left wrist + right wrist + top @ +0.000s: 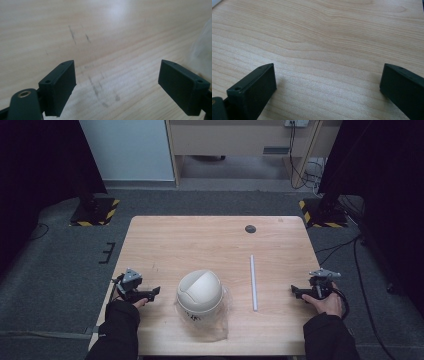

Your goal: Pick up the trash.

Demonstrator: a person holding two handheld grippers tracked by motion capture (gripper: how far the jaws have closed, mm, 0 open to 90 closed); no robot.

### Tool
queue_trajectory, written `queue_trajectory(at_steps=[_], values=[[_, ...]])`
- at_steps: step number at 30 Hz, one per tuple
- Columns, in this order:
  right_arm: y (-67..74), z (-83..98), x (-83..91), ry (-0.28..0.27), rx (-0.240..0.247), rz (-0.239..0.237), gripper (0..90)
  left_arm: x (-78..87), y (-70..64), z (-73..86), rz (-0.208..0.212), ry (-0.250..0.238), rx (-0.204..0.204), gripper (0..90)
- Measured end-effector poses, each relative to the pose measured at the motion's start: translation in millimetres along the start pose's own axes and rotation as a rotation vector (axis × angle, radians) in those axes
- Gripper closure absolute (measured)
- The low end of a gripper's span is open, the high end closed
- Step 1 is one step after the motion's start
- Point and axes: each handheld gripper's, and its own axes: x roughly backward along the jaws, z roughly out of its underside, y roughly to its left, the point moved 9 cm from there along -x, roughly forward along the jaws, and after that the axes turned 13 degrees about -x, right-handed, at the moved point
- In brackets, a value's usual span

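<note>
The light wooden worktop [200, 237] carries a white domed plastic lid-like container [199, 292] sitting in a clear plastic bag [220, 320] near the front edge, centre; a thin white straight tube [253, 281] lies flat to its right, well apart from it; a small dark round spot [250, 228] marks the far side. The left tongs [152, 292] rest near the left edge, jaws spread, holding nothing; the right tongs [296, 291] rest near the right edge, jaws spread, holding nothing.
</note>
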Motion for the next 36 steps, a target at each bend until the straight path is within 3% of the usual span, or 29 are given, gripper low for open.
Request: queue_trajectory(at_steps=[4,5,6,8,9,11,13,14,17,29,32,36], values=[[-0.1,-0.1,-0.1,0.000,0.003,0.000,0.8,22.0,3.7,-22.1,0.002,-0.133,0.029,14.1],[-0.1,-0.1,-0.1,0.000,0.003,0.000,0.8,22.0,3.7,-22.1,0.002,-0.133,0.029,14.0],[0.0,0.1,0.0,0.000,0.005,-0.001,0.8,32.3,5.1,-31.4,0.000,-0.180,0.021,13.8],[0.2,0.3,0.2,0.002,0.007,-0.003,0.8,43.4,5.5,-41.0,-0.001,-0.227,0.000,13.7],[0.2,0.3,0.2,0.002,0.007,-0.003,0.8,43.4,5.5,-41.0,-0.001,-0.227,0.000,13.6],[0.2,0.3,0.3,0.002,0.007,-0.003,0.8,58.2,3.6,-53.2,0.023,-0.289,-0.012,13.2],[0.2,0.3,0.3,0.002,0.007,-0.003,0.8,67.7,1.8,-59.8,0.035,-0.322,-0.036,13.1],[0.2,0.3,0.3,0.002,0.007,-0.003,0.8,67.7,1.8,-59.8,0.035,-0.322,-0.036,12.7],[0.1,0.3,0.3,0.001,0.010,-0.006,0.8,80.4,-5.1,-67.7,0.087,-0.356,-0.084,12.2],[1.9,1.1,0.5,0.004,0.024,-0.016,0.9,99.5,-15.2,-76.8,0.125,-0.358,-0.157,12.5],[2.3,1.2,0.5,0.004,0.023,-0.017,0.9,108.1,-28.4,-85.4,0.179,-0.380,-0.192,14.5],[2.4,1.2,0.5,0.004,0.023,-0.017,0.9,111.7,-39.3,-92.2,0.199,-0.390,-0.210,14.4]])
